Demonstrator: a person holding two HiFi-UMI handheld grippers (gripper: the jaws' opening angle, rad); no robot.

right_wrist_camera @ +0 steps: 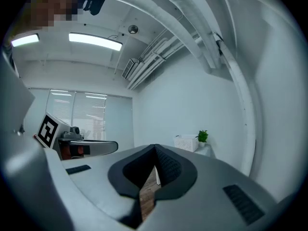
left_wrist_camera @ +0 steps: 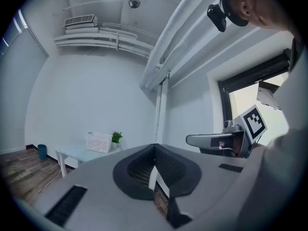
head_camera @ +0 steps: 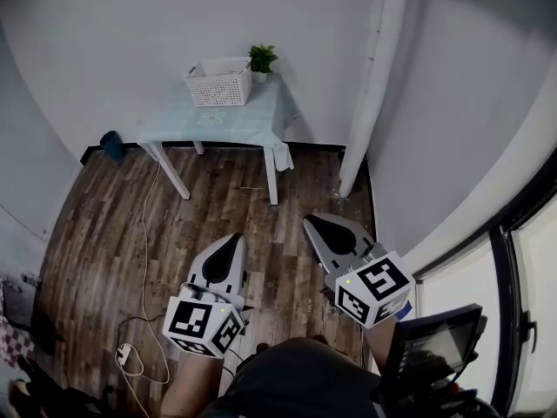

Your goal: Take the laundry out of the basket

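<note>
**Both grippers closed, far from the basket**

The white latticed plastic laundry basket (head_camera: 219,84) sits on the pale green worktop (head_camera: 209,122) at upper centre, beside a small green potted plant (head_camera: 261,59). At lower centre, the left gripper (head_camera: 233,239) and right gripper (head_camera: 312,224) are each pressed together, holding nothing.

Walls (head_camera: 130,24): plain white, unmarked.
Floor (head_camera: 96,233): dark wood planks; a white cable (head_camera: 144,242) trails across to a plug block (head_camera: 124,353).
Table (head_camera: 204,122): small, white legs, pale cloth, against the far wall.
Window (head_camera: 533,294): dark-framed, right side.
Ceiling: strip light (right_wrist_camera: 94,41) lit; white pipes (right_wrist_camera: 159,52) run alongside.
</note>
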